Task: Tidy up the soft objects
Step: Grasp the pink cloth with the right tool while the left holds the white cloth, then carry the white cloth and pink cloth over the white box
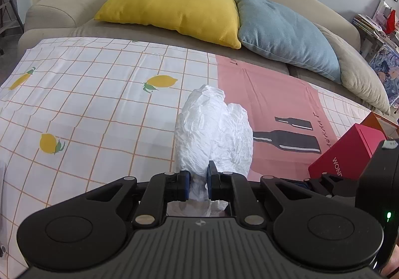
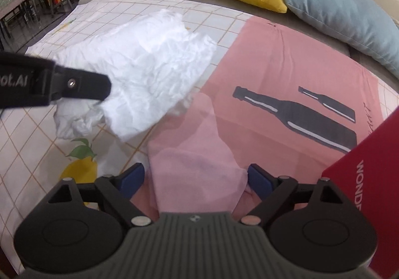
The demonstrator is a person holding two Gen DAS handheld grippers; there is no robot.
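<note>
A crumpled white plastic bag (image 1: 214, 129) hangs lifted over the table cloth, with my left gripper (image 1: 198, 174) shut on its lower end; the blue pads press into it. The right wrist view shows the same white bag (image 2: 149, 67) spread out, with a finger of the left gripper (image 2: 82, 85) on its left side. A thin, translucent pink bag (image 2: 194, 154) lies flat on the cloth. My right gripper (image 2: 197, 176) stands open over it, jaws wide on either side and pads clear of it.
The patterned cloth (image 1: 99, 91) has lemon prints and a pink panel with black bottles (image 2: 294, 109). A red box (image 2: 369, 179) stands close at the right. Behind lie a yellow cushion (image 1: 174, 4) and a blue cushion (image 1: 286, 29) on a beige sofa.
</note>
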